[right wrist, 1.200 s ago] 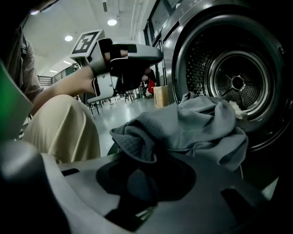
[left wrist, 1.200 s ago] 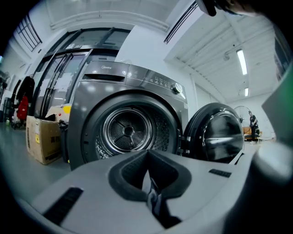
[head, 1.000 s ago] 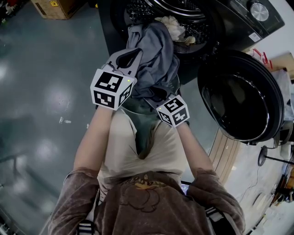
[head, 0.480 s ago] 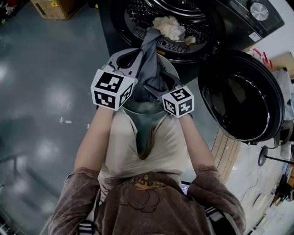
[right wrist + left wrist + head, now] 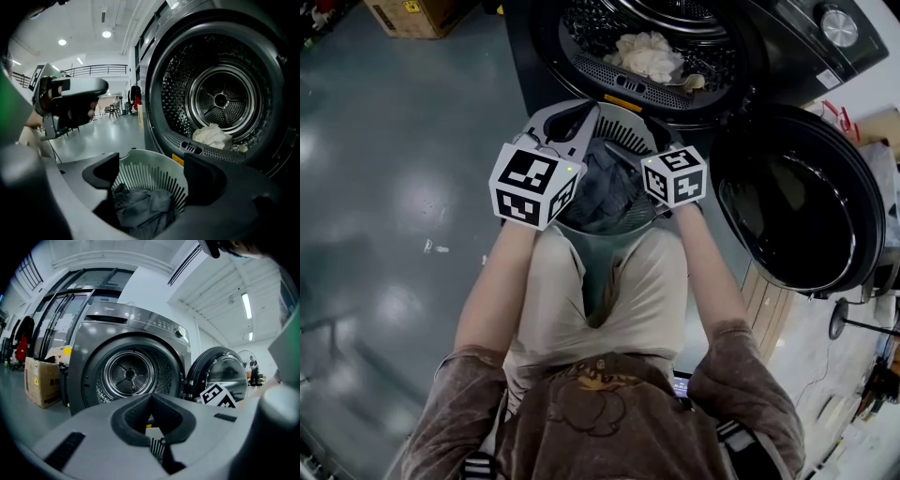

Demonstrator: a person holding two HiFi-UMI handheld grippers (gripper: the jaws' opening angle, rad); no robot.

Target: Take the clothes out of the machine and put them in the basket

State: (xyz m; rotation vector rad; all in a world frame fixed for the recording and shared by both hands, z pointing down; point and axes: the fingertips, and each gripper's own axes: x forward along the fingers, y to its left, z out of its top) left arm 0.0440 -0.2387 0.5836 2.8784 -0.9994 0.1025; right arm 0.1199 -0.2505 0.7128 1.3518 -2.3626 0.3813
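Stands at roughly the halfway mark, judging by what lies where. Shows one grey garment already crumpled in the bottom of the slatted basket, at centre frame in the head view and low centre in the right gripper view, free of any grip. Leaves a cream bundle at the front of the drum, top centre of the head view, with a small pale scrap just beside it to the right; cannot tell whether anything more hides deeper inside the machine. Finds the right gripper poised at the basket's right rim, jaws spread wide and just been opening, pinching nothing, with only the garment visible below through the gap. Finds the left gripper at the basket's upper left rim, jaws pressed together at the tips and holding nothing. Has the round door swung wide at the right of the frame, so leaves the way into the drum open. Looks, then, like one garment delivered and at least one more reach into the drum, for the cream bundle, yet to come.
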